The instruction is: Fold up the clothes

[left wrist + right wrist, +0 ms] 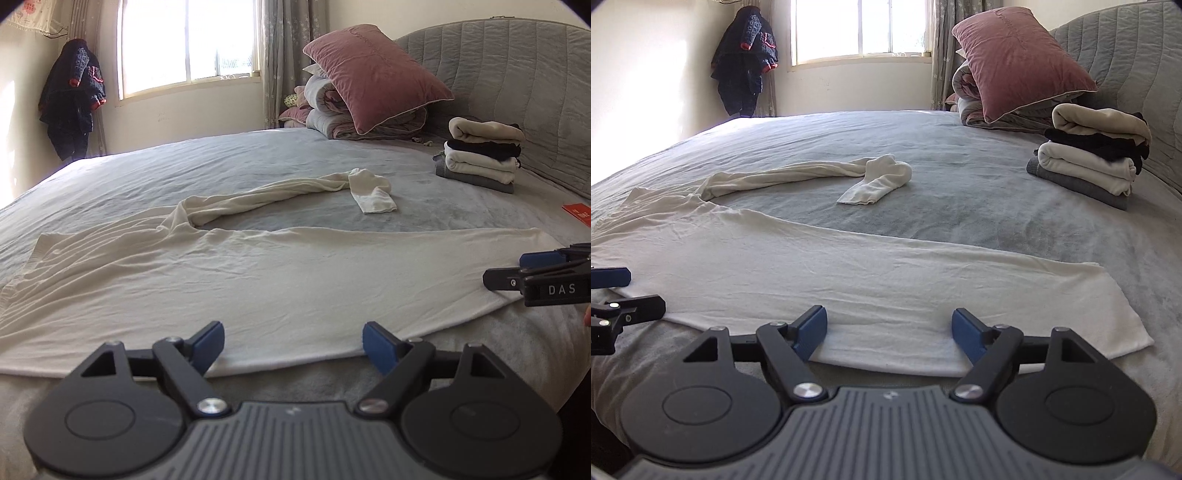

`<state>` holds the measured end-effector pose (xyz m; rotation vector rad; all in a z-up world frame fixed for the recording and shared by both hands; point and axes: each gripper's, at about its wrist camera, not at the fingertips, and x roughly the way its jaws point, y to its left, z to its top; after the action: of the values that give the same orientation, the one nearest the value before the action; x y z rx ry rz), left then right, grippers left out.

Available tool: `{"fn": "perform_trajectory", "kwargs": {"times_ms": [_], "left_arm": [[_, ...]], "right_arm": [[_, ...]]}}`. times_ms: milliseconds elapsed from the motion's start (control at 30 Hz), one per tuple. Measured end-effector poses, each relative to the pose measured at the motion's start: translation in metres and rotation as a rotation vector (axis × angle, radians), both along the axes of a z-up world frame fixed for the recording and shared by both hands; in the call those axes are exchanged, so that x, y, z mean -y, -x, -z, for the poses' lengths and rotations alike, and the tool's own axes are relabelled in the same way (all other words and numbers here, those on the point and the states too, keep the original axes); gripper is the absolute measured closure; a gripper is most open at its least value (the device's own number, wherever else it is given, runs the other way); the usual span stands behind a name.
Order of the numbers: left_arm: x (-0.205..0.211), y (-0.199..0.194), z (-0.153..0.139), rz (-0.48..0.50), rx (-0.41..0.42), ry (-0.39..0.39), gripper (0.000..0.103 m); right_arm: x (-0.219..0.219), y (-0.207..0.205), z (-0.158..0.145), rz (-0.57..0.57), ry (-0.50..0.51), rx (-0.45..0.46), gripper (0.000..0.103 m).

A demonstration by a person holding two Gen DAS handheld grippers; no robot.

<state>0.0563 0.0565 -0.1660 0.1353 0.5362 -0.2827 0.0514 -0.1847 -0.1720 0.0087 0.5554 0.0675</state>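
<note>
A white long-sleeved top (258,280) (812,266) lies spread flat across the grey bed (184,166). One sleeve (280,192) curves away toward the headboard, its cuff (875,181) folded over. My left gripper (293,336) is open at the garment's near edge, its blue pads (210,343) on either side of the hem with nothing held. My right gripper (889,325) is also open, at the near edge close to the garment's right end. Each gripper shows in the other's view: the right one (517,269) at the far right, the left one (628,291) at the far left.
A stack of folded clothes (480,155) (1093,155) sits by the grey padded headboard (517,66). A pink pillow (373,74) leans on a folded quilt (332,110). A red packet (578,213) lies at the right. A dark jacket (72,96) hangs in the corner by the window.
</note>
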Motion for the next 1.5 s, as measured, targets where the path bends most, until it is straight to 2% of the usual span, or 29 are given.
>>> {"fn": "perform_trajectory", "kwargs": {"times_ms": [100,200,400,700,833,900,1100,1267,1333,1400,1500], "left_arm": [[-0.006,-0.01,-0.008,0.014,-0.003,-0.007,0.019],[-0.012,-0.026,-0.014,0.038,-0.038,0.02,0.019],[-0.012,-0.066,-0.023,0.086,-0.086,0.021,0.019],[-0.002,-0.133,-0.033,0.042,-0.105,0.103,0.019],[0.003,-0.16,-0.031,-0.003,-0.127,0.145,0.019],[0.005,-0.169,-0.029,-0.019,-0.121,0.162,0.019],[0.004,-0.2,-0.019,-0.116,-0.12,0.177,0.019],[0.0,-0.218,-0.014,-0.193,-0.097,0.138,0.019],[-0.001,-0.222,-0.013,-0.225,-0.086,0.134,0.019],[-0.003,-0.225,-0.014,-0.253,-0.083,0.143,0.019],[-0.003,-0.227,-0.015,-0.263,-0.079,0.14,0.019]], "right_arm": [[0.007,-0.006,-0.003,-0.01,-0.001,-0.003,0.025],[0.019,-0.016,-0.008,-0.026,-0.026,-0.015,0.025],[0.04,-0.05,-0.018,-0.076,-0.053,-0.046,0.025],[0.041,-0.12,-0.026,-0.172,-0.031,-0.07,0.025],[0.027,-0.146,-0.028,-0.222,-0.005,-0.052,0.037],[0.02,-0.157,-0.028,-0.244,0.003,-0.051,0.047],[0.011,-0.186,-0.022,-0.273,0.011,-0.077,0.057],[0.009,-0.196,-0.013,-0.277,0.037,-0.093,0.064],[0.008,-0.197,-0.014,-0.284,0.044,-0.089,0.072],[0.009,-0.196,-0.015,-0.292,0.038,-0.092,0.091],[0.012,-0.195,-0.018,-0.286,0.036,-0.091,0.097]]}}
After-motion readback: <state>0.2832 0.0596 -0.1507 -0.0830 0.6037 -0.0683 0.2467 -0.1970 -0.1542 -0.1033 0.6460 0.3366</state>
